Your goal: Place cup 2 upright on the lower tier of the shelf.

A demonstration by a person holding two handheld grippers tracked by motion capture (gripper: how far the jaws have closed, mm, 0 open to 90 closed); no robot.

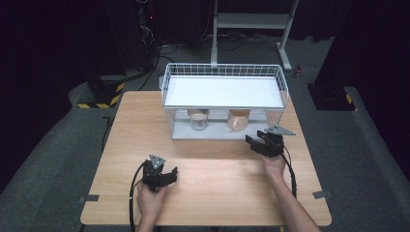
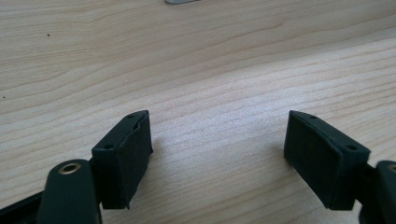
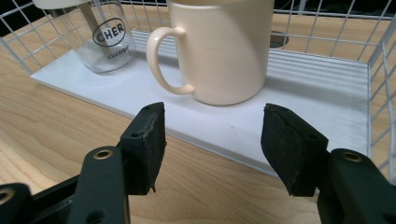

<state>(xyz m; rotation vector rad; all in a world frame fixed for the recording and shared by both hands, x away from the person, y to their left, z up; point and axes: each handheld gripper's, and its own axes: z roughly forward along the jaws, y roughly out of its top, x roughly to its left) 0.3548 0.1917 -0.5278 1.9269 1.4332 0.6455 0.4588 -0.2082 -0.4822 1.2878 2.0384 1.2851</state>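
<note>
Jaws apart, empty — right gripper (image 3: 212, 144) facing mug (image 3: 224, 46) on rack shelf (image 3: 317, 93).

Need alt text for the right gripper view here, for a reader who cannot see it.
A cream mug stands upright on the white lower shelf of a wire rack, handle to the left, just beyond the right gripper, whose open jaws hold nothing. A clear glass jar stands farther left.

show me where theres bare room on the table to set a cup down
The widest bare patch of table runs between the left hand-held gripper and the right hand-held gripper, in front of the wire rack. The strip left of the rack is free too. It is crowded on the rack's lower shelf, where the mug and glass jar stand.
</note>
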